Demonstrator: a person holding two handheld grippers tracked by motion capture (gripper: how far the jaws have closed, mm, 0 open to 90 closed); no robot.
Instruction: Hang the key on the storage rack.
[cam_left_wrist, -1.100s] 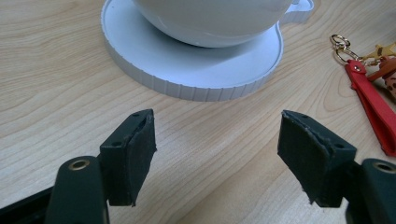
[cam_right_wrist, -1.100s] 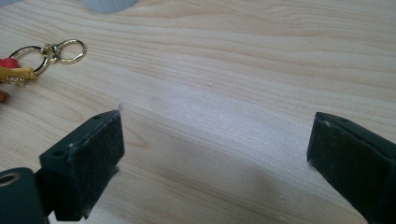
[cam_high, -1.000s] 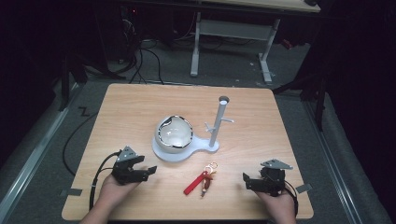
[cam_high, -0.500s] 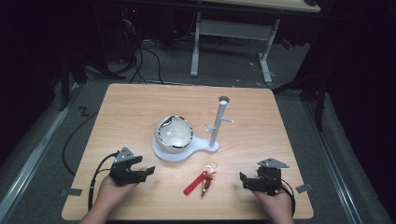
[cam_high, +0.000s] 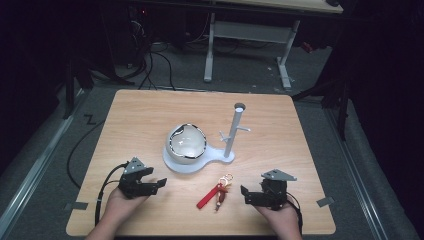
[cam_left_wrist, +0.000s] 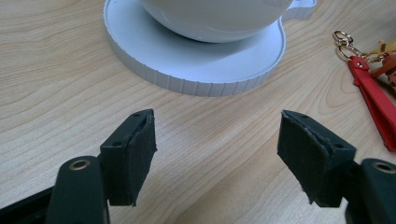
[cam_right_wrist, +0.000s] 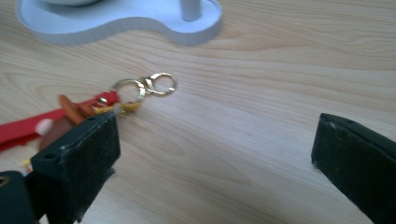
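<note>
step: approach phase, I'd say. I'm bringing the right gripper (cam_high: 248, 194) in toward the red strap keychain with gold rings and a small brown charm (cam_high: 215, 191). No contact yet.
right tongs: wide apart, nothing between the pads; jaws have just been opening further. In the right gripper view one pad sits just beside the charm end, gold rings (cam_right_wrist: 144, 87) ahead and off-centre.
left tongs: left gripper (cam_high: 152, 186) also wide, nothing held, low over bare wood near the white stand base (cam_left_wrist: 196, 65).
keychain loc: flat on the light wood-grain table (cam_high: 145, 120), front-centre, between both grippers, just in front of the stand base, nearer the right one.
next move (my read): shift right gripper so the rings or strap land between the pads, drop to table lvl, close. Thin flat target, so pads need to skim the surface.
likely goal: hang it on a peg of the white upright post (cam_high: 233, 131). Guess only.
materials: strap looks like matte leather/faux, soft, floppy. Rings shiny metal, small, slippery. Stand is white ribbed-edge plastic, rigid. Round glossy white bowl w/ dark rim (cam_high: 186, 144) sits on the base. Pads black, foam-like, rough edges.
</note>
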